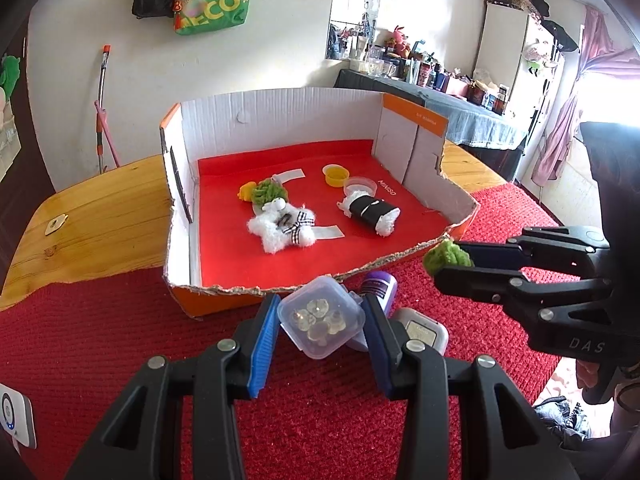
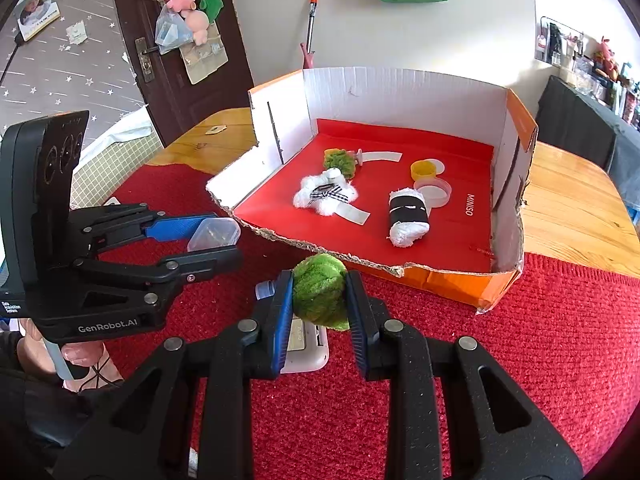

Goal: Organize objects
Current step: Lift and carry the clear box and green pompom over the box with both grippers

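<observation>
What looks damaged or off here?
The white-and-orange cardboard box has a ragged, torn front edge with exposed corrugation, cut far lower than its back wall. The toys inside lie tipped over. Nothing is spilled.

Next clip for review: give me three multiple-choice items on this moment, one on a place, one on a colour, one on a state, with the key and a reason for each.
1. Where does the white star plush lie?
A. on the bare wooden table
B. inside the cardboard box
C. in the left gripper

2. What colour is the fuzzy ball in the right gripper?
A. green
B. yellow
C. purple

3. What is the state of the left gripper?
A. open and empty
B. shut on a pen
C. shut on the clear plastic case

Key:
1 B, the white star plush rests on the red liner inside the cardboard box.
2 A, the fuzzy ball between the right gripper pads is green.
3 C, the left gripper pinches the clear plastic case from both sides.
</observation>
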### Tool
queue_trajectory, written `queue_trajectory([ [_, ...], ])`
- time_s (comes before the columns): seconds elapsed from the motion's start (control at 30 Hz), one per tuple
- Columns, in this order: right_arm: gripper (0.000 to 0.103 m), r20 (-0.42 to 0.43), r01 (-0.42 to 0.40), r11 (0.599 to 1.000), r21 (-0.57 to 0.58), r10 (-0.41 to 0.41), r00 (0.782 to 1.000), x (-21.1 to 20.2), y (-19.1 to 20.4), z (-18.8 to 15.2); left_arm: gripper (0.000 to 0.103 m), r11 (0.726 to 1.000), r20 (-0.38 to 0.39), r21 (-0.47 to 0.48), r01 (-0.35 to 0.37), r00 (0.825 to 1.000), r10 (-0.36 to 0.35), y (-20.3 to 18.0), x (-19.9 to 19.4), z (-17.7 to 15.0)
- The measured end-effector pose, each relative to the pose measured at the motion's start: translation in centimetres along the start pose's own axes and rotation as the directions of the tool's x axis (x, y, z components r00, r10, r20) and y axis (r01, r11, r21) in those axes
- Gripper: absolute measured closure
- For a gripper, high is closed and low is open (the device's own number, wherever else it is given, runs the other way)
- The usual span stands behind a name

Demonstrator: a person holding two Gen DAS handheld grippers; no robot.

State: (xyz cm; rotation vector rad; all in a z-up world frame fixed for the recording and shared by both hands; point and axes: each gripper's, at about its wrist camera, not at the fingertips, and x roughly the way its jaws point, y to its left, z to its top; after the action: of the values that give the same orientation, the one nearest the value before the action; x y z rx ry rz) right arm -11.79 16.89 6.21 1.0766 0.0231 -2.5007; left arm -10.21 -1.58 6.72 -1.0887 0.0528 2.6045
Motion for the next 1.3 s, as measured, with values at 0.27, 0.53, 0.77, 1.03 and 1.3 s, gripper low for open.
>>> queue_trajectory([
  [0.27,0.079,0.004,-0.010,1.000,0.001,0.010,1.000,-0.2,-0.1,0.4,0.059,1.000,0.004,0.001,-0.002,1.000,0.002,0.1,0.0,0.7],
  [0.53,0.079,0.011,-0.009,1.000,-0.012,0.009,1.000,-0.4,-0.2,1.1,0.059,1.000,0.009,0.007,0.000,1.000,-0.001,0.3,0.2,1.8],
  [0.77,0.079,0.010,-0.012,1.000,-0.026,0.012,1.000,-0.2,-0.1,1.7,0.059,1.000,0.002,0.007,0.002,1.000,-0.002,0.5,0.8,2.7],
  [1.03,0.079,0.008,-0.015,0.999,-0.030,0.016,1.000,0.1,-0.6,2.6,0.059,1.000,-0.004,0.008,-0.008,1.000,0.008,1.0,1.5,3.9],
  [1.3,0.079,-0.003,-0.022,0.999,-0.024,0.022,1.000,1.0,-1.5,4.0,0.059,1.000,-0.034,-0.006,0.003,0.999,-0.003,1.7,2.8,4.6],
])
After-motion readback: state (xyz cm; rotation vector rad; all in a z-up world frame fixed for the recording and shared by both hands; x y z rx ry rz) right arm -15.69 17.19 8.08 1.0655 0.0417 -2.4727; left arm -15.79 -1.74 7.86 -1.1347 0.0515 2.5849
